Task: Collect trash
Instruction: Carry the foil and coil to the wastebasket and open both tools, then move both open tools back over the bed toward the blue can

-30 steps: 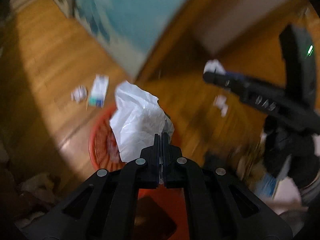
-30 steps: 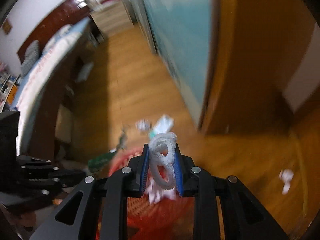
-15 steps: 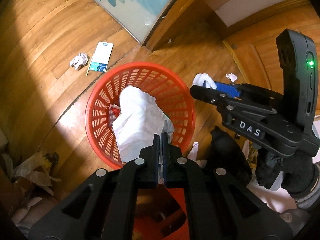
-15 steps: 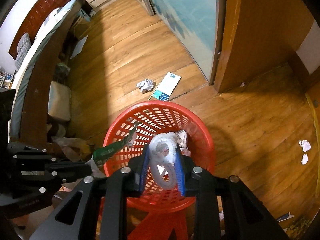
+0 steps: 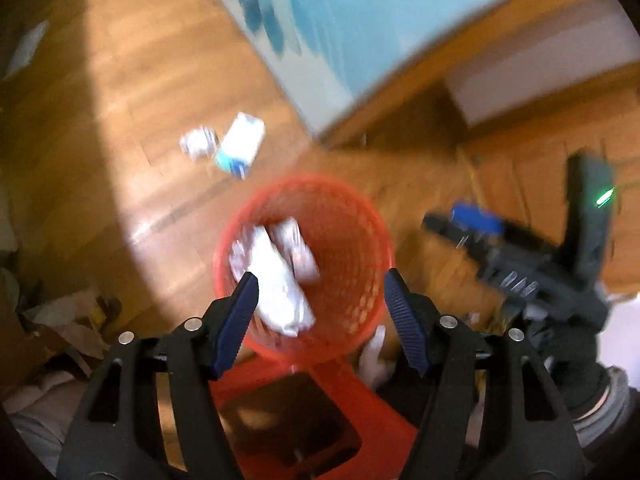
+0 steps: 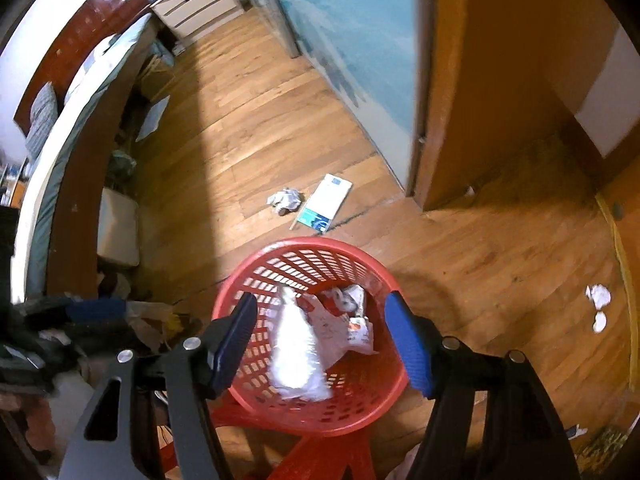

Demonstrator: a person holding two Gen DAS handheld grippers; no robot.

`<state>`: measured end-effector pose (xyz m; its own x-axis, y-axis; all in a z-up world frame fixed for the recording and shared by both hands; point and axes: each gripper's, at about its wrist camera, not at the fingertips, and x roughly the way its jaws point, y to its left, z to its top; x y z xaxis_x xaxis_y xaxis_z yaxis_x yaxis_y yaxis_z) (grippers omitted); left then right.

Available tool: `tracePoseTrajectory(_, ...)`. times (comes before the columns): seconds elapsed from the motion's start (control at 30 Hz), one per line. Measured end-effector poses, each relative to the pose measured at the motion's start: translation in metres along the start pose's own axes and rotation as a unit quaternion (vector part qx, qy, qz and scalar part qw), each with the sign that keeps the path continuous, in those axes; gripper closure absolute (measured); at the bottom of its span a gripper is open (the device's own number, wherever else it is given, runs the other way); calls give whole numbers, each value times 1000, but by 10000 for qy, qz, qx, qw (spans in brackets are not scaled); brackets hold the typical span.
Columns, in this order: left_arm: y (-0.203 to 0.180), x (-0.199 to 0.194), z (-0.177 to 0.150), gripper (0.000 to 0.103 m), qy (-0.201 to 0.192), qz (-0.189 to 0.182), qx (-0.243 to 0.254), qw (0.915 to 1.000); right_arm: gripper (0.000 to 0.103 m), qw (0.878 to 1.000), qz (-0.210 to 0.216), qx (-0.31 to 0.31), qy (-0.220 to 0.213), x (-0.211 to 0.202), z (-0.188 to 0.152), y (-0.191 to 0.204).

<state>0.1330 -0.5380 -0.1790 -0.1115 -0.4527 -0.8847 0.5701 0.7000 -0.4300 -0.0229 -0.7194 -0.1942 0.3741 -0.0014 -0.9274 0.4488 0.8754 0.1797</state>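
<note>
Right wrist view: I see my right tool (image 6: 320, 332) just opened wide, empty; white plastic bag (image 6: 296, 356) lies below it inside the red basket (image 6: 304, 256).

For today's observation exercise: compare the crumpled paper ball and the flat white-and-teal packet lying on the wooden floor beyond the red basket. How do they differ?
The crumpled paper ball is scrunched and lumpy; the packet lies flat and rectangular. The ball is smaller; the packet is longer. The ball is whitish-grey all over; the packet has a teal end. Both lie side by side on the floor, outside the red basket.
</note>
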Motion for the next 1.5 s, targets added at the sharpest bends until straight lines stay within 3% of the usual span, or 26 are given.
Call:
tracePoseTrajectory(0.1,23,-84,-3,38,-1338,26,-201,9908,36,9994,120,-315,-115,-11,12,37)
tracePoseTrajectory(0.17,41,-141,-15,38,-2121,189,-202,9769,36,9980,209,-555,-208,-16,20,62)
tracePoseTrajectory(0.23,67,-199,-37,38,-2731,654,-283,9593,36,9950,340,-882,-322,-21,30,100)
tracePoseTrajectory(0.4,149,-306,-113,37,-3534,1397,-1054,9190,36,9809,816,-1595,-757,-43,58,209)
tracePoseTrajectory(0.53,200,-362,-190,37,-3906,2136,-1536,8822,36,9586,1383,-2188,-1189,-71,65,314)
tracePoseTrajectory(0.67,231,-391,-256,37,-4336,2569,-1914,8422,36,9275,2148,-2580,-1644,-104,44,407)
tracePoseTrajectory(0.7,236,-394,-281,37,-4661,2615,-2027,8205,36,9170,2373,-2688,-1746,-113,35,426)
tracePoseTrajectory(0.8,239,-393,-307,37,-4981,2694,-2155,7955,36,8868,2540,-3316,-1979,-126,-3,485)
tracePoseTrajectory(0.97,266,-380,-314,37,-4674,2727,-2579,8004,37,8597,2654,-3905,-1948,-127,-54,544)
tracePoseTrajectory(1.1,279,-383,-329,37,-4708,2729,-2649,7961,37,8485,2713,-4142,-1865,-126,-78,570)
tracePoseTrajectory(1.2,286,-386,-339,37,-4713,2657,-2780,7937,37,8513,2756,-4100,-1768,-115,-86,580)
tracePoseTrajectory(1.3,298,-388,-340,37,-4727,2639,-2816,7922,36,8567,2689,-4071,-1672,-88,-74,622)
tracePoseTrajectory(1.37,307,-390,-338,37,-4717,2634,-2826,7926,36,8668,2682,-3914,-1538,-66,-62,657)
tracePoseTrajectory(1.5,327,-389,-338,37,-4726,2365,-3053,7921,34,8812,2411,-3841,-1334,-18,-44,727)
